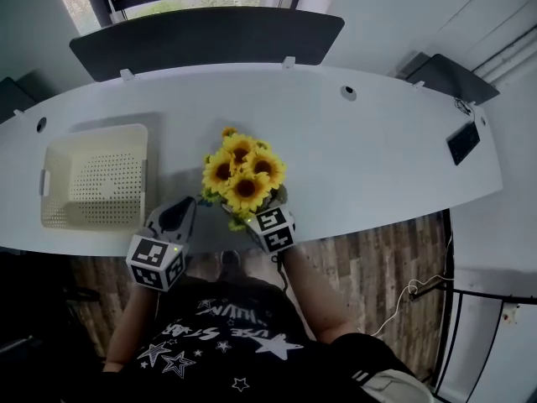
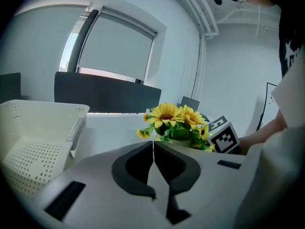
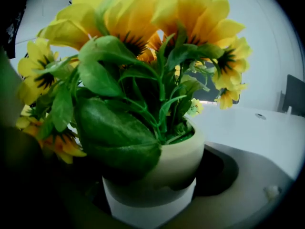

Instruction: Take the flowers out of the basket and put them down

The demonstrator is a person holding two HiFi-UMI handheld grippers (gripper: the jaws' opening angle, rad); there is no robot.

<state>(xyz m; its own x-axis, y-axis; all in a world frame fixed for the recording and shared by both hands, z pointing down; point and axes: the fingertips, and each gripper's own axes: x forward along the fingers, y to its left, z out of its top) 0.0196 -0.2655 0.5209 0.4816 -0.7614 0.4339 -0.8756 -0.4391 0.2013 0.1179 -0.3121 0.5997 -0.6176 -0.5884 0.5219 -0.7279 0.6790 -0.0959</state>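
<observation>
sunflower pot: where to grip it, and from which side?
Grip the pot by its round wall below the rim, from the side, jaws roughly level. The blooms spread wider than the pot and block the top. The right gripper holds it so.

**White table [image 1: 377, 166], curved front**

Carries a cream perforated basket [image 1: 92, 179] at the left, near the front edge. Bears a small black device [image 1: 463, 143] at the far right end. Backed by a dark panel [image 1: 210, 36]. Has flowers [image 1: 243, 175] over the front edge, apart from the basket; contact unclear.
</observation>
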